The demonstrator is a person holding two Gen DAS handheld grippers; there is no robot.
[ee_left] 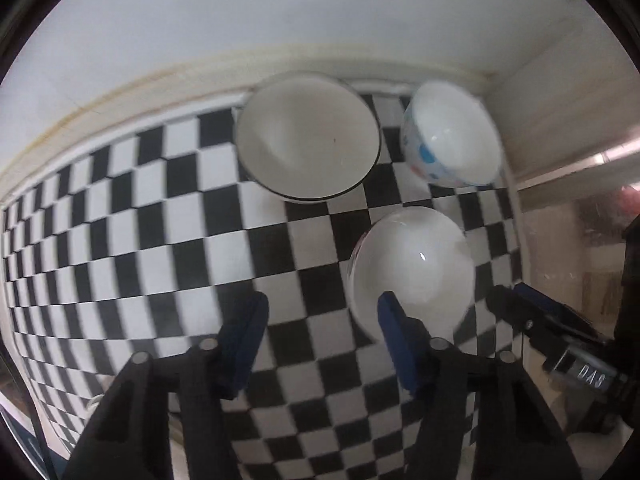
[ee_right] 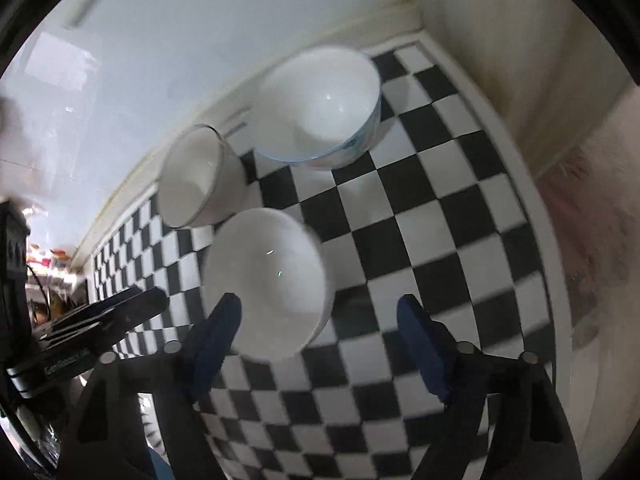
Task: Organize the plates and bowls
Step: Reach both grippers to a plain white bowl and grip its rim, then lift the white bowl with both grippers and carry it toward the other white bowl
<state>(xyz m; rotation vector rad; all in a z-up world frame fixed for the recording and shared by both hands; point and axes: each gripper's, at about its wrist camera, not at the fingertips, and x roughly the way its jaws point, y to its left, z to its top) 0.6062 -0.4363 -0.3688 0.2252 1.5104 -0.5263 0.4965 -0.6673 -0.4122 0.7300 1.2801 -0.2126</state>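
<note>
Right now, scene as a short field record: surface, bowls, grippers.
surface: checkered mat, wall behind
bowls: three, all upright, apart
dark-rimmed bowl: at the back
dotted bowl: back corner
plain white bowl: nearest both grippers
left gripper: open, nothing between fingers
right gripper: open, over plain white bowl's edge, no grip
plates: none in view
</note>
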